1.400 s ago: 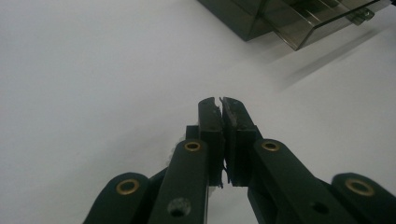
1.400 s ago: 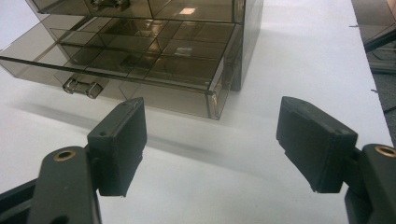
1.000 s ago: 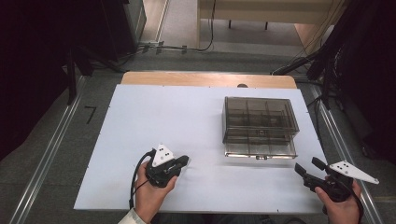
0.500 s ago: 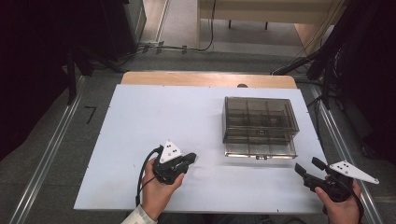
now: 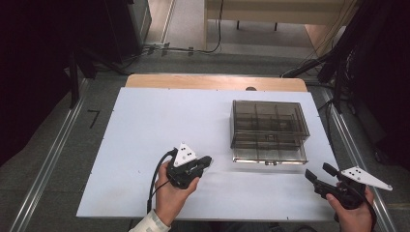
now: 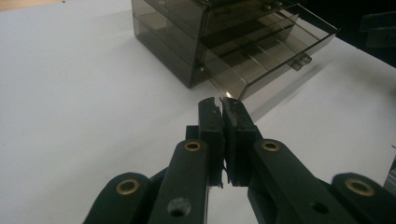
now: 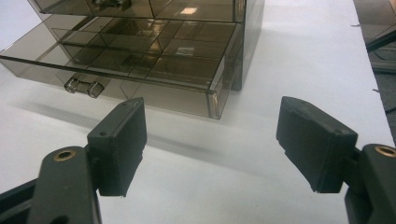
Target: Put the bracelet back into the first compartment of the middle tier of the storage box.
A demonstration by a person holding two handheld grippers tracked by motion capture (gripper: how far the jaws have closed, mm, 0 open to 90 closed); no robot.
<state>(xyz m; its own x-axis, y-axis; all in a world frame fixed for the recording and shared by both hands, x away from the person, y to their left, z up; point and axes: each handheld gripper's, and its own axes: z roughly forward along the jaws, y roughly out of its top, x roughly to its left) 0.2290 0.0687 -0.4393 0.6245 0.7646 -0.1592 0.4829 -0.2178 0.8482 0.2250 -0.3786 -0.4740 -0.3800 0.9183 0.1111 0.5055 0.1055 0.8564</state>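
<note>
- Evidently the smoked-plastic drawer cabinet (image 5: 269, 129) sits right of centre on the white tabletop (image 5: 159, 125), with its bottom drawer (image 5: 269, 156) pulled partway out toward the near edge (handle facing the person).
- That open drawer (image 7: 140, 70) shows empty divided compartments in the right gripper view; I judge it was left out so something can go in, or so it can be pushed shut.
- Near the middle of the table, the left gripper (image 5: 203, 162) points right toward the drawer's near left corner, its jaws pressed together on nothing, close to the drawer but not touching it.
- At the near right corner, the right gripper (image 5: 320, 172) has its jaws spread wide and empty, aimed at the drawer front (image 7: 170, 97).
- Nothing lies between either gripper and the drawer handle (image 7: 84, 87).
- Beyond the far edge are floor cables (image 5: 164, 48) and dark stands, well clear.
</note>
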